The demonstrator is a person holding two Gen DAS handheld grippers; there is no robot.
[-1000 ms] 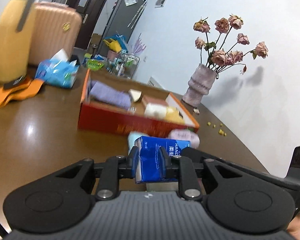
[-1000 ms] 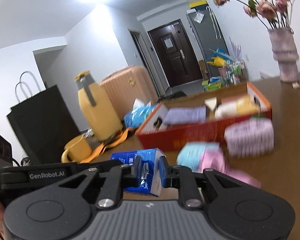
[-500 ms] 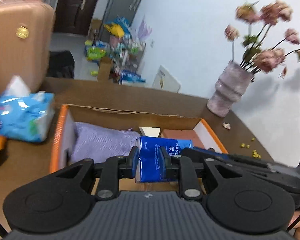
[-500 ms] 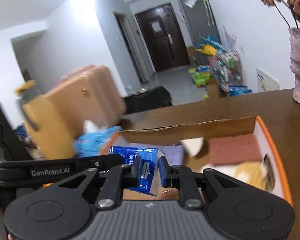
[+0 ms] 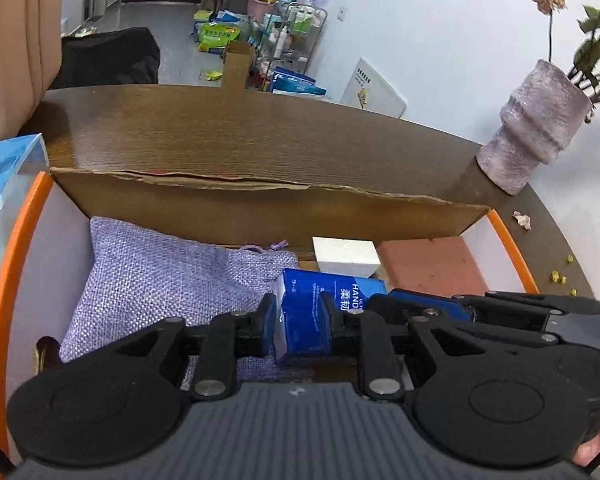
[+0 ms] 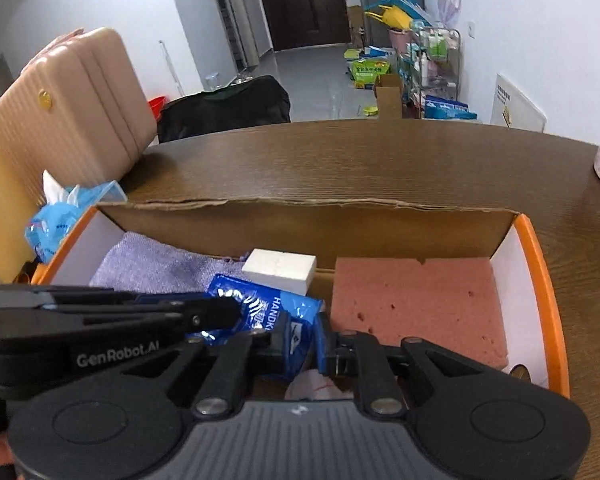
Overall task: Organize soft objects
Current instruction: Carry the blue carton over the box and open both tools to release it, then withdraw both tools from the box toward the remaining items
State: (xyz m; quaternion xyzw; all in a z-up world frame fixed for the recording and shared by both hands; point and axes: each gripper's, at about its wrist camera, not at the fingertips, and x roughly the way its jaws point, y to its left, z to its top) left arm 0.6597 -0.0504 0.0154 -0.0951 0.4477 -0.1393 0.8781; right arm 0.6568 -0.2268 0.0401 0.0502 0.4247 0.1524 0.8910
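Note:
Both grippers hold one blue tissue pack (image 5: 308,316) over the inside of the orange-rimmed cardboard box (image 5: 4,280). My left gripper (image 5: 299,320) is shut on the pack's left end. My right gripper (image 6: 303,338) is shut on its other end (image 6: 272,312). In the box lie a purple woven pouch (image 5: 156,280), a white foam block (image 5: 346,256) and a pink sponge (image 6: 416,304). The pack hangs just above the pouch's right end and in front of the white block.
A light-blue tissue pack (image 6: 64,216) lies left of the box. A purple vase (image 5: 532,128) stands at the table's right back. A peach suitcase (image 6: 68,108) stands behind the table at left. Small yellow bits (image 5: 560,276) lie right of the box.
Both grippers carried the blue pack forward from in front of the box to above its inside and lowered it toward the pouch. Both grips stayed shut.

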